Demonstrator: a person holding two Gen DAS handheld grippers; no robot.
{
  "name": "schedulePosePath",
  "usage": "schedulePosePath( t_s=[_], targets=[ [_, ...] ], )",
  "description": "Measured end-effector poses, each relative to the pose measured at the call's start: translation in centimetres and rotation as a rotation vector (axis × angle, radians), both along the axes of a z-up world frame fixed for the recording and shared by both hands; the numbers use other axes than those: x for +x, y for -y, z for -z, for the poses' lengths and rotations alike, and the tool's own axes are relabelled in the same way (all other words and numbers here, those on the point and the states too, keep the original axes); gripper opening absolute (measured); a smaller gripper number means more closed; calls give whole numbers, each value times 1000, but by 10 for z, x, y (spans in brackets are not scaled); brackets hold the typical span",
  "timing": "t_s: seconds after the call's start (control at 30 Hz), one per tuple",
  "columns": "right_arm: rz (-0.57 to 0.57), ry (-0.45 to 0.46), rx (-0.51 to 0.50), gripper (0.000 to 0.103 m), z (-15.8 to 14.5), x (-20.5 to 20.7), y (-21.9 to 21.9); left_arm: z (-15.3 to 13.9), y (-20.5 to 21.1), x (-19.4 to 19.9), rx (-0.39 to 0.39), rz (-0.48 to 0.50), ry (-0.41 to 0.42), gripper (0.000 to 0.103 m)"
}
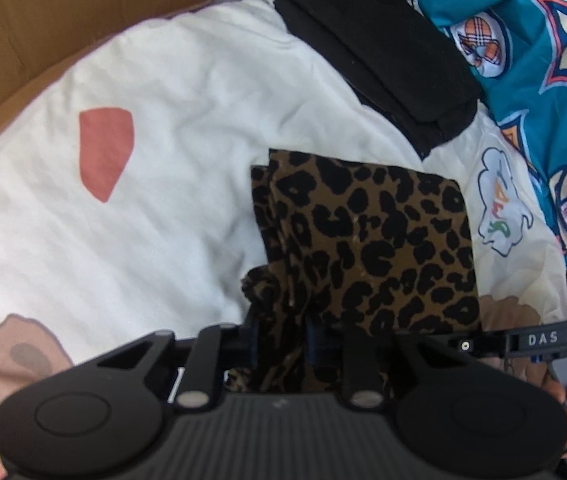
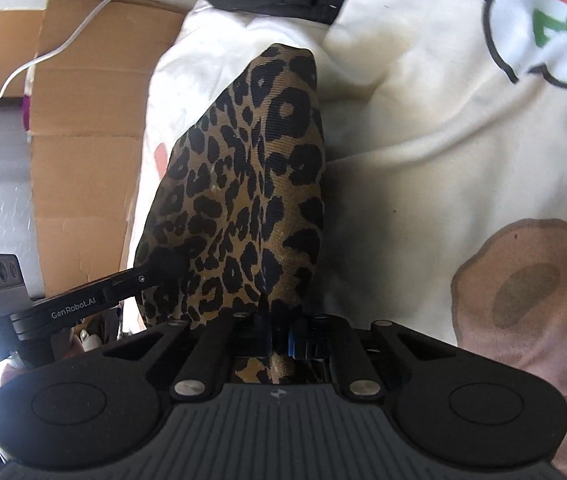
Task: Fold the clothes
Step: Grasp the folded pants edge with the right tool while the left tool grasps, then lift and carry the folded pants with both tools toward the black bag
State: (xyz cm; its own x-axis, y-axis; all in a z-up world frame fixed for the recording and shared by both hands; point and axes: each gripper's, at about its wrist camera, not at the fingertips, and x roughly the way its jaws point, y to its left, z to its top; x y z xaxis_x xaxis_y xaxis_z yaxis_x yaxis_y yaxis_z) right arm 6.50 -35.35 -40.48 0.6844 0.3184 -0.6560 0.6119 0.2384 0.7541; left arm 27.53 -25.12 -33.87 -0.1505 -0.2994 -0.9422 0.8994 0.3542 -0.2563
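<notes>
Both the left gripper (image 1: 283, 332) and the right gripper (image 2: 279, 334), lettered "GenRobot.AI" and "DAS", gripped the folded leopard-print cloth (image 1: 367, 236) with closed fingers on the cream printed bedsheet (image 1: 171, 152).

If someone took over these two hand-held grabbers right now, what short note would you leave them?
Left gripper: shut on the near edge of the leopard-print cloth.
Right gripper: shut on the same cloth, a raised fold.
The cloth lies folded on the white printed bedding; folded black clothes sit beyond it.
Done: black clothes folded, leopard cloth partly folded.
Left: probably finish this fold and set it down.
</notes>
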Motion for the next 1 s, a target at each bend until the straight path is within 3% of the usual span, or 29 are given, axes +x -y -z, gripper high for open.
schedulePosePath(
  t_s=[0.27, 0.53, 0.83, 1.0],
  targets=[
    [-106, 75, -104, 5, -44, 0, -2, -49, -32, -12, -49, -137, 65, 20],
    [-147, 90, -195, 4, -122, -9, -3, -117, -67, -35, -127, -244, 108, 20],
    [-216, 189, -361, 4, -254, -16, -7, -226, -103, -67, -272, -381, 188, 20],
    [-283, 207, -455, 4, -319, -27, -18, -288, -120, -89, -340, -407, 244, 19]
  ],
)
